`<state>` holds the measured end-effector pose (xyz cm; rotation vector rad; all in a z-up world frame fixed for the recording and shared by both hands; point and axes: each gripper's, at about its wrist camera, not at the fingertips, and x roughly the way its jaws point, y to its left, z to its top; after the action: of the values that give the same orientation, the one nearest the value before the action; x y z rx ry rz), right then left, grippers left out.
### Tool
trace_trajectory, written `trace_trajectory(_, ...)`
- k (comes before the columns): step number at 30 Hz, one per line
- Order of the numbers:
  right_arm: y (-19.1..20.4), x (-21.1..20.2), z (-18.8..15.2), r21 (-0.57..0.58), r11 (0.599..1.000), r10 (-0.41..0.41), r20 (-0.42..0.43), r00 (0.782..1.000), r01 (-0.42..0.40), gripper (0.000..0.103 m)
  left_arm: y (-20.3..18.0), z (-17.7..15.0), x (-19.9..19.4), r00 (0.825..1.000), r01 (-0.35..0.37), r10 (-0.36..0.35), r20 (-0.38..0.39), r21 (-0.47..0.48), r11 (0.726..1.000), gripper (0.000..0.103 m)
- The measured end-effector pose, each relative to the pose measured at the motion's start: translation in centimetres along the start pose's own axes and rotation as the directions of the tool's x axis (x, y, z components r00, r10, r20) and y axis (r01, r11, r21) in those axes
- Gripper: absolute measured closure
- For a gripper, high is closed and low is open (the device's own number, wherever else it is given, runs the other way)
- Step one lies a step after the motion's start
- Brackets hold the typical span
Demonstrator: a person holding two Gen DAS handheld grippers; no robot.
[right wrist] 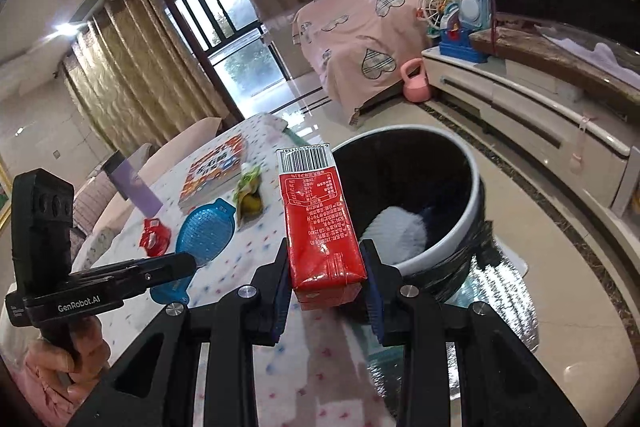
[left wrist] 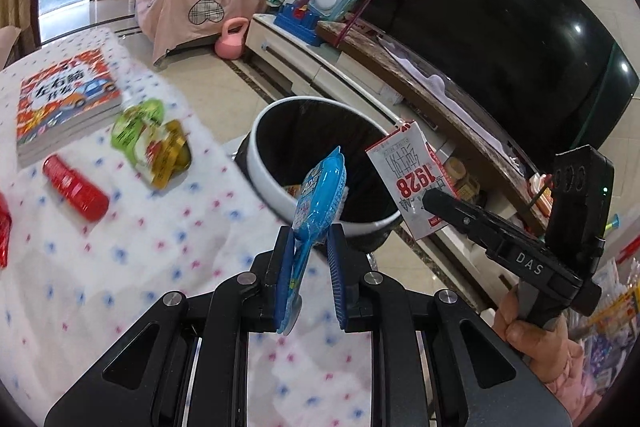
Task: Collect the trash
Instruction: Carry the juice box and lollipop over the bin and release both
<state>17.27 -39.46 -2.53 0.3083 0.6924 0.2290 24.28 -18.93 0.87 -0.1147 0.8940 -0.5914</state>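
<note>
Right gripper (right wrist: 326,291): closed on red milk carton (right wrist: 322,223), long axis upright, bin (right wrist: 472,187) just right of it, centre frame. Left gripper (left wrist: 310,283): clamps blue plastic package (left wrist: 320,195), bin rim (left wrist: 264,179) directly ahead.

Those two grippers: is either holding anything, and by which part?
Left gripper pinches the blue wrapper by its lower end; right gripper clamps the red carton near its base.

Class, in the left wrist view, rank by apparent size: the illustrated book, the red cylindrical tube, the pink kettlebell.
1. Illustrated book.
2. Red cylindrical tube and pink kettlebell look alike; the kettlebell is farther away, so unranked.
</note>
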Motion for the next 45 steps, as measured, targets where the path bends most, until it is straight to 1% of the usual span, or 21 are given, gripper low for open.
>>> trace_trajectory(5,-1.3,0.3,1.3,0.008,0.999,-0.033,0.006,0.999,0.033,0.071,-0.9,1.7,1.8,1.000,-0.003,0.003,-0.015,0.017,1.000,0.087)
trace_trajectory(13,-2.9,1.7,3.1,0.004,0.997,-0.078,-0.018,0.997,0.078,0.071,-2.2,4.2,4.5,0.999,-0.014,0.017,-0.042,0.056,0.998,0.087)
trace_trajectory(22,-4.0,3.4,4.3,-0.009,0.994,-0.110,-0.056,0.992,0.110,0.071,-1.9,5.1,7.2,0.996,-0.038,0.041,-0.075,0.051,0.998,0.087)
trace_trajectory(35,-4.9,5.3,4.8,-0.014,0.992,-0.124,-0.103,0.987,0.123,0.071,-1.7,6.0,9.0,0.993,-0.052,0.055,-0.106,0.033,0.998,0.086)
trace_trajectory(37,-5.0,5.4,4.9,-0.011,0.992,-0.123,-0.106,0.987,0.123,0.071,-1.8,6.1,9.1,0.992,-0.059,0.062,-0.109,0.036,0.998,0.083)
trace_trajectory(38,-5.0,5.5,4.9,-0.012,0.992,-0.128,-0.106,0.986,0.127,0.070,-1.9,6.1,9.2,0.992,-0.055,0.058,-0.111,0.034,0.998,0.074)
trace_trajectory(39,-5.1,5.6,5.0,-0.012,0.991,-0.131,-0.105,0.986,0.130,0.068,-1.9,6.1,9.1,0.993,-0.053,0.055,-0.108,0.029,0.998,0.056)
trace_trajectory(40,-5.2,5.7,5.1,-0.006,0.992,-0.128,-0.105,0.986,0.128,0.066,-1.8,6.2,8.9,0.993,-0.056,0.058,-0.099,0.023,0.998,0.046)
trace_trajectory(41,-5.3,5.7,5.2,0.005,0.992,-0.126,-0.107,0.986,0.127,0.056,-1.6,6.1,8.5,0.995,-0.053,0.054,-0.080,0.017,0.998,0.037)
trace_trajectory(43,-5.5,5.7,5.3,0.016,0.992,-0.122,-0.102,0.987,0.125,0.047,-1.1,5.9,7.8,0.997,-0.045,0.045,-0.066,0.001,0.999,0.035)
trace_trajectory(45,-5.5,5.3,5.2,0.024,0.993,-0.117,-0.087,0.989,0.119,0.046,-0.4,5.6,7.4,0.997,-0.044,0.042,-0.064,-0.024,0.999,0.035)
